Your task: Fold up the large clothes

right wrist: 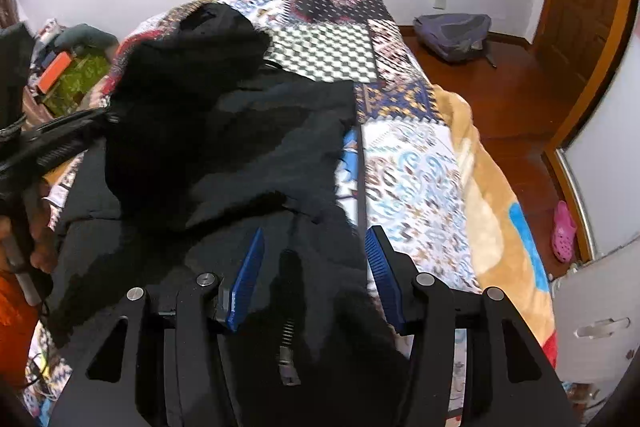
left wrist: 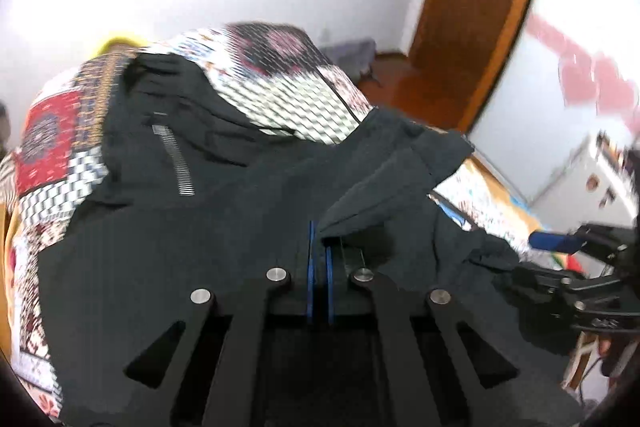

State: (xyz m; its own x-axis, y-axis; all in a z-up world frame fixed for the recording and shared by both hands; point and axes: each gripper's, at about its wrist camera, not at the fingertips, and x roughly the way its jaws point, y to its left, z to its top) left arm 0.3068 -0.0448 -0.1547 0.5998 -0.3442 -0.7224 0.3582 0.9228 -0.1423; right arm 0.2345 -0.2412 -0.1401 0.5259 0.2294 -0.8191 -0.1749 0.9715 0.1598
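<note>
Two hand-held grippers are on one black jacket that's spread over the bed. Nearest the camera, the left hand-held gripper has its blue pads pressed together, pinching a fold of the jacket's cloth that rises off the rest of it. The right hand-held gripper sits about half open, its blue pads standing either side of the jacket's edge without pressing on it, as far as I can tell. A hand shows at the jacket's left side in the right wrist view. Further up the jacket there's a silver zipper, and the hood end is bunched up toward the far end of the bed. Beyond the jacket you see the patchwork bedspread, then a grey backpack on the floor by the wall, and a pink clog off to the right of the bed.
</note>
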